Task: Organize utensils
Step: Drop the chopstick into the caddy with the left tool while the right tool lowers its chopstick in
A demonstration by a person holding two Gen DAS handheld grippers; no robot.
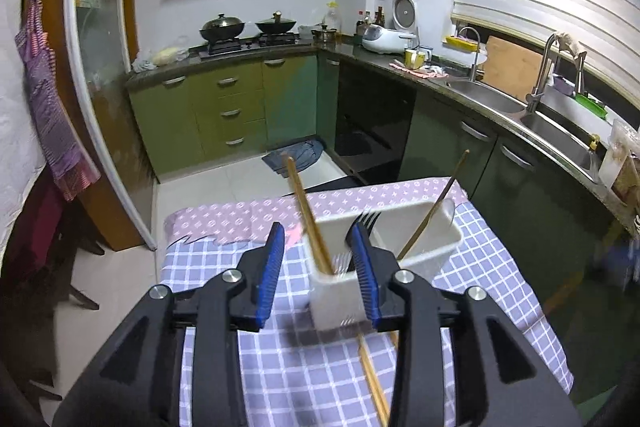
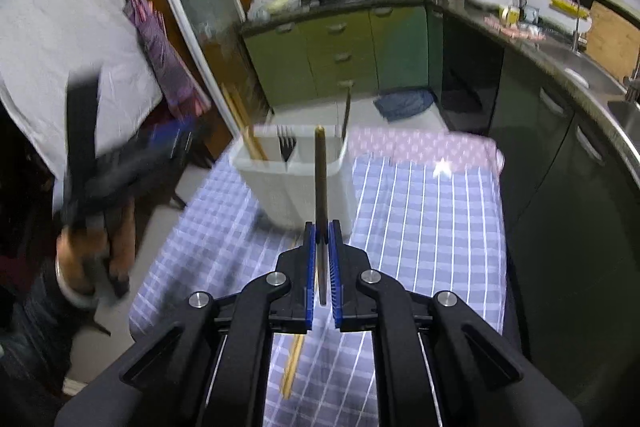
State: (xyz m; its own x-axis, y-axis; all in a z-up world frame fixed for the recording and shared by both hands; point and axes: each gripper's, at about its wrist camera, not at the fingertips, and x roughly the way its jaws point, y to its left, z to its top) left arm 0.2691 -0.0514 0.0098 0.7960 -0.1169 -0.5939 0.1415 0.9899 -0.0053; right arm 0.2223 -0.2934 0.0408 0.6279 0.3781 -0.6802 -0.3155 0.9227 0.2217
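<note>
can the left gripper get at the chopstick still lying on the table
Probably yes. The left gripper is open and holds nothing, and the chopstick lies bare on the cloth just below it. The white holder stands close, so it would need care.

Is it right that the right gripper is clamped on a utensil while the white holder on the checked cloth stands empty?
Not quite. The holder is not empty: the right wrist view shows a fork and chopsticks standing in it. The rest holds: the right gripper is clamped on a utensil, and the holder stands on the checked cloth.
</note>
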